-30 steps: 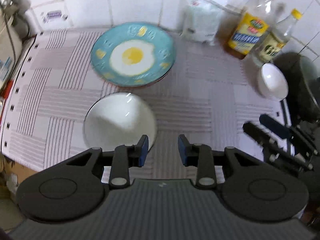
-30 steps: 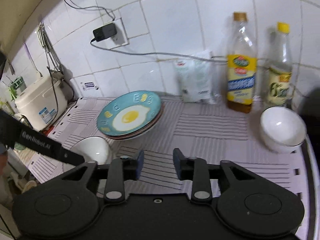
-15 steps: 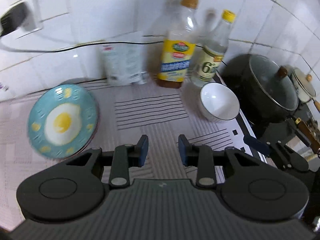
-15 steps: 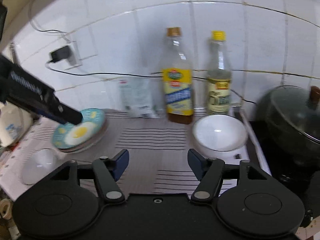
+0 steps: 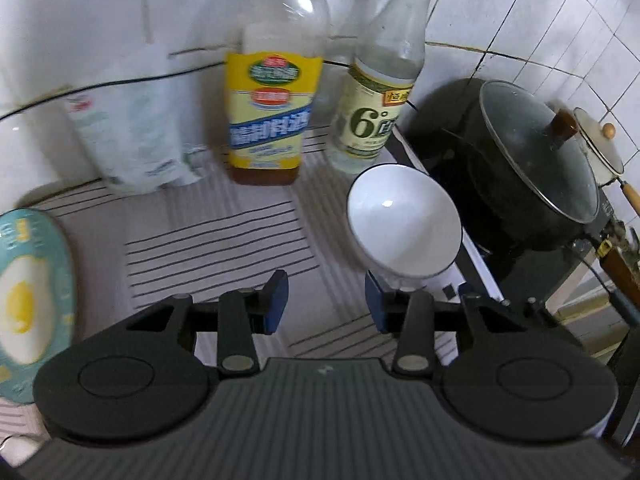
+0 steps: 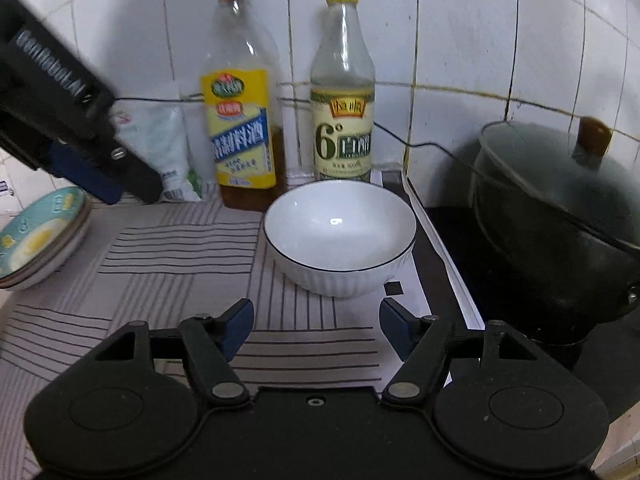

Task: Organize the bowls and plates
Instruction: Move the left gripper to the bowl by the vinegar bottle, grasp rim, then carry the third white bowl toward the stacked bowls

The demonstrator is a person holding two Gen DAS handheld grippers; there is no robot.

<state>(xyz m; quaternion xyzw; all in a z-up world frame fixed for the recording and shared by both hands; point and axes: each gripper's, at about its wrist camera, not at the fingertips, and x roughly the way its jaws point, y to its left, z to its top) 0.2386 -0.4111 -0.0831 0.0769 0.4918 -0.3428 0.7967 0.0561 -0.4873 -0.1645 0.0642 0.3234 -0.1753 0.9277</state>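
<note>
left claw (image 5: 326,300): jaws part-spread, just been opening, nothing between them; only striped mat behind the gap. Its right fingertip (image 5: 375,300) overlaps the near foot of the white bowl in view; contact can't be told.
right claw (image 6: 316,322): jaws wide, just been opening, empty. Pointed at the white bowl, fingertips short of it, not touching.
white bowl (image 6: 340,236): upright on the striped mat (image 6: 180,252), at the mat's right edge, just in front of the two bottles. Thin dark rim line, ribbed outside, empty inside.
egg plate (image 5: 28,292): teal plate with fried-egg print, far left of the worktop, well apart from the bowl. Right wrist view shows it on top of a small stack.
bottles: yellow-label bottle (image 6: 240,120) and yellow-cap bottle marked 6° (image 6: 344,100) upright against the tiled wall, side by side.
bag (image 5: 136,136): pale plastic bag standing left of the yellow-label bottle, at the wall.
pot (image 6: 560,216): dark pot with glass lid on the stove, right of the bowl, near but apart.
second pan (image 5: 600,148): small lidded pan behind the pot, wooden handle.
left claw in right view (image 6: 86,160): enters from upper left, above the plate stack.
</note>
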